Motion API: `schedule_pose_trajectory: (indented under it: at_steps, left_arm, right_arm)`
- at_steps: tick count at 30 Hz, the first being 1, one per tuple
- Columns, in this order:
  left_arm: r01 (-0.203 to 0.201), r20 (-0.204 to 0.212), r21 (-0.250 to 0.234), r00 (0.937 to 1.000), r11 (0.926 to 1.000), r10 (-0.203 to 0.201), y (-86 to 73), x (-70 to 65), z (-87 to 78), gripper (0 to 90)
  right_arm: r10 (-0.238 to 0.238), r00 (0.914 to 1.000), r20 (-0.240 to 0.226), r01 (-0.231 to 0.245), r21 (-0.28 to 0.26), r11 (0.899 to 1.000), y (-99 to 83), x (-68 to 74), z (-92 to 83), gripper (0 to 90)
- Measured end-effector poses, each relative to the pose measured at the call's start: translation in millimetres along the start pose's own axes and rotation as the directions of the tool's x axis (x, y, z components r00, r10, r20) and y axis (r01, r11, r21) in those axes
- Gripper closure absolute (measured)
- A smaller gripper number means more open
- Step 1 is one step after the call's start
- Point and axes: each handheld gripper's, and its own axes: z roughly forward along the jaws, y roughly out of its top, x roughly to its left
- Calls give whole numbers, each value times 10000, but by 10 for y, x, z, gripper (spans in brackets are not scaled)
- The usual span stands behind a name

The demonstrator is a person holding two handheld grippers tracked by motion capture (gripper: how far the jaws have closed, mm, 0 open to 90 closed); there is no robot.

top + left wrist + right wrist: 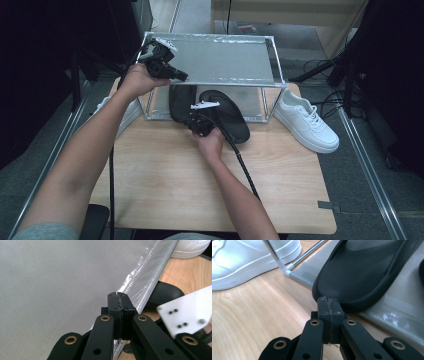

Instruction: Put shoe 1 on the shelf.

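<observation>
A metal-framed shoe rack (pixel 278 65) with grey fabric shelves stands at the back of the wooden table (pixel 200 190). Two black slippers lie on its lower shelf: the left one (pixel 176 100) and the right one (pixel 227 112), whose near ends stick out over the front. My left gripper (pixel 183 76) is shut, its tips at the front left edge of the top shelf (pixel 62 282). The shut jaws (pixel 119 298) hold nothing that I can make out. My right gripper (pixel 192 120) is shut too, and its tips (pixel 328 301) touch the near end of the left slipper (pixel 367 272).
A white sneaker (pixel 305 120) stands on the table right of the rack. Another white sneaker (pixel 249 260) stands at the rack's left, beside its front leg (pixel 274 255). Cables trail from both grippers. Dark floor and metal rails flank the table.
</observation>
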Motion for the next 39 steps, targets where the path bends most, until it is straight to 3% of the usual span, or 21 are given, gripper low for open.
schedule_pose_trajectory:
  at_steps: [2,12,18,22,30,34,39]
  left_arm:
    - [32,13,-2,10000,10000,-32,0,0,-1,900]
    - [131,22,27,9999,9999,-131,4,14,4,900]
    - [426,205,-135,9989,9990,-423,-20,38,8,900]
    - [358,183,-121,9992,9993,-356,-18,35,7,900]
    - [356,172,-122,9992,9993,-354,-17,32,7,900]
    - [367,176,-122,9992,9993,-365,-15,33,9,900]
    - [369,192,-111,9991,9993,-367,-15,40,10,900]
  right_arm:
    - [47,9999,-128,-48,-47,10000,-34,-15,-89,900]
    - [-403,9991,110,403,0,9992,-183,-113,-607,900]
    - [-437,9987,258,436,22,9990,-337,-168,-916,900]
    - [-783,9960,437,776,165,9968,-415,-207,-1094,900]
    - [-583,9961,663,576,123,9983,-561,-419,-1420,900]
    - [-455,9939,1004,430,268,9987,-654,-534,-1565,900]
    - [8,9925,1222,-31,180,9998,-741,-663,-1699,900]
